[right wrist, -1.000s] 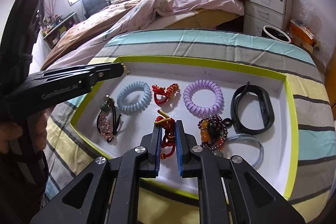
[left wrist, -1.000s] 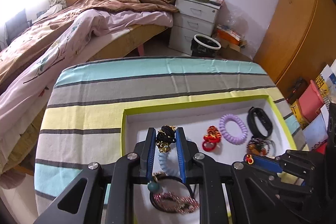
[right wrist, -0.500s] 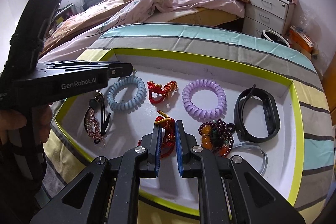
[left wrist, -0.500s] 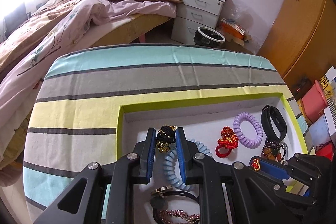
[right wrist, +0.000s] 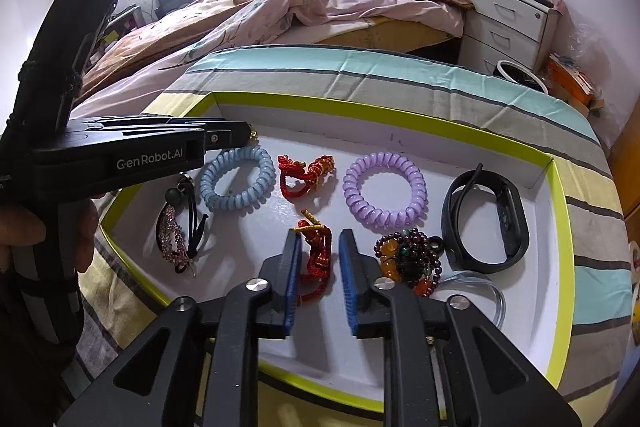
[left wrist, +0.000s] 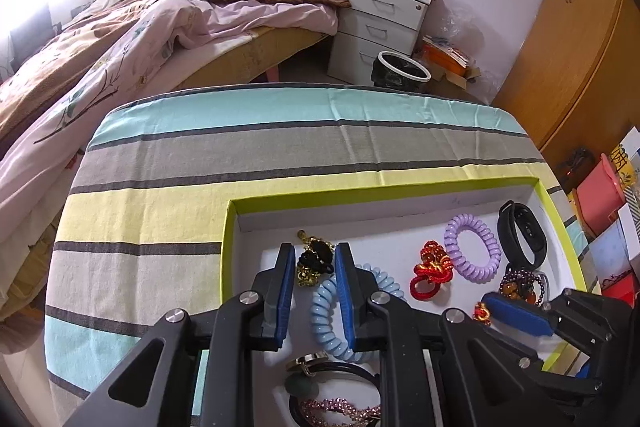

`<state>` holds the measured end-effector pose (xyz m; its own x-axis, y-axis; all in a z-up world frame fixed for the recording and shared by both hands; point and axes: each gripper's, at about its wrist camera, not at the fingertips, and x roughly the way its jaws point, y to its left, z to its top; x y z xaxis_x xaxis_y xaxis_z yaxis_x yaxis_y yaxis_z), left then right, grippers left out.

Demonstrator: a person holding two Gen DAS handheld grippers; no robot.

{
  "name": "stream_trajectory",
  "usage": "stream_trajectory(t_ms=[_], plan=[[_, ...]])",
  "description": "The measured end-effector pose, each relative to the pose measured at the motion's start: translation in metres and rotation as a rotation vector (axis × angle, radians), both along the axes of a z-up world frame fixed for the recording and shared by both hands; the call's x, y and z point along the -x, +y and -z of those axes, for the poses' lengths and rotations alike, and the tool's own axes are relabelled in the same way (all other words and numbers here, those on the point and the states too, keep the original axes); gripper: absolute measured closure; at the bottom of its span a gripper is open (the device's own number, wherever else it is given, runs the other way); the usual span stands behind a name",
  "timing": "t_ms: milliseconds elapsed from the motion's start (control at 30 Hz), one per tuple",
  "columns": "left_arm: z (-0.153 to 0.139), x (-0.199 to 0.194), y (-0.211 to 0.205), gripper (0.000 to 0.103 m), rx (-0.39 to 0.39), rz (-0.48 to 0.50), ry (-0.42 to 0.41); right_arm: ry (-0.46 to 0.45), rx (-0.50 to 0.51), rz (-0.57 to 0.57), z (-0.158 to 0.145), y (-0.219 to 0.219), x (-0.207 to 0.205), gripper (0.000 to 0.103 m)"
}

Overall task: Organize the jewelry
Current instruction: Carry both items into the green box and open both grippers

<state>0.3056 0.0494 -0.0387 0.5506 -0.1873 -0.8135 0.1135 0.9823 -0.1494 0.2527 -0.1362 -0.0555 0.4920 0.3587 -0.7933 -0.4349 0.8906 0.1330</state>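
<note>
While both grippers hung over the tray point(right wrist: 558, 227), the left gripper point(left wrist: 314, 261) pinched a black-and-gold ornament point(left wrist: 316, 259) and the right gripper point(right wrist: 318, 251), jaws slightly apart, framed a red knot point(right wrist: 318, 251); each probably needed setting down, then parting.

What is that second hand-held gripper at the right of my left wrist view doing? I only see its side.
Observer: In the right wrist view, the right hand-held gripper has its fingers on either side of a red and gold knotted cord ornament. The ornament lies on the floor of the white tray with the lime-green rim, and there is a slim gap at one pad.
Operator: And what is cut off at the bottom of my picture?
Observer: That is a pink rhinestone hair tie with a black elastic loop. It lies whole on the tray floor, next to the pale blue spiral hair tie.
</note>
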Motion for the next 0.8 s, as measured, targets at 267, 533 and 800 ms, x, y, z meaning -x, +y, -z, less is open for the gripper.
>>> stream_trajectory(t_ms=[267,533,800], plan=[[-0.006,0.009,0.000,0.074,0.000,-0.012,-0.009,-0.011,-0.018,0.014,-0.005,-0.005,0.003,0.067],[-0.029,0.040,-0.009,0.072,-0.028,-0.023,-0.067,-0.041,-0.054,0.045,-0.020,-0.017,0.017,0.067],[-0.046,0.094,-0.014,0.064,-0.069,-0.074,-0.124,-0.118,-0.016,0.132,-0.036,-0.030,0.049,0.066]])
